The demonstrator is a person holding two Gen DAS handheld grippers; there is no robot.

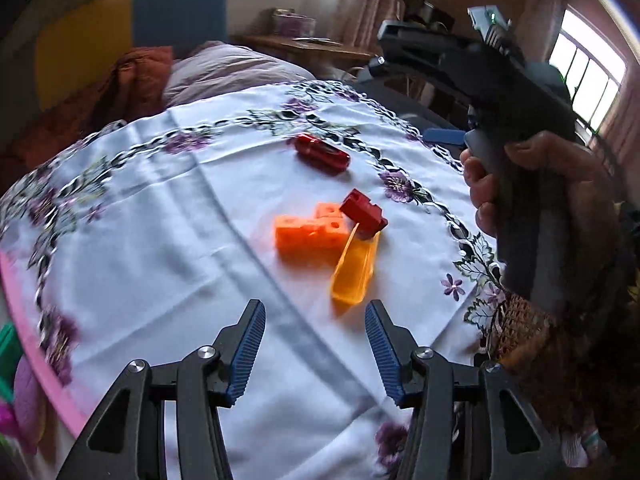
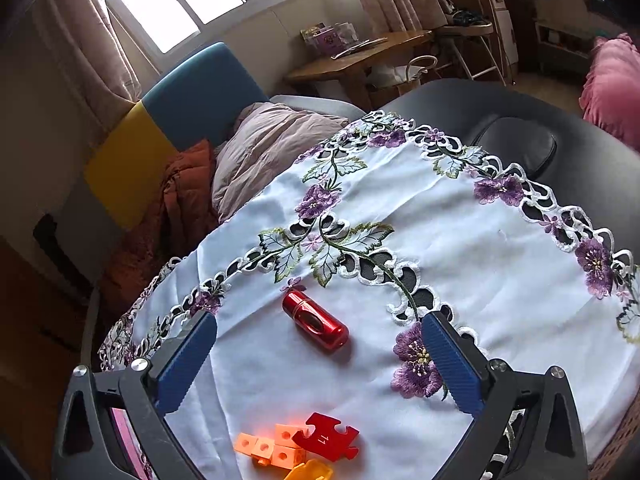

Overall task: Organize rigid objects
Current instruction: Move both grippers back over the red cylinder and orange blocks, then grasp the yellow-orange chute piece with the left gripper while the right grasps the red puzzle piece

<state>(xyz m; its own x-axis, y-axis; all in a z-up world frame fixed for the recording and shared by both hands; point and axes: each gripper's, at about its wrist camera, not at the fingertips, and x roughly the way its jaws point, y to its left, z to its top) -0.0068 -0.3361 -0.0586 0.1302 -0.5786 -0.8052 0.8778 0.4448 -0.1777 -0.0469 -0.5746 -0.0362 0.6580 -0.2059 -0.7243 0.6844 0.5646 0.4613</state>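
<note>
Hovering apart-jawed and empty, the left hand-held gripper (image 1: 316,340) and right hand-held gripper (image 2: 320,364) touch nothing.

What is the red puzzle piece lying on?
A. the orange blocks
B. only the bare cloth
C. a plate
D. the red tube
A: the red puzzle piece leans on top of the orange blocks, well apart from the red tube.

Gleaming glossy metal: red cylinder (image 2: 315,325); looking matt plastic: orange cubes (image 1: 310,234); lying embroidered, smooth cloth: tablecloth (image 2: 460,248).
</note>
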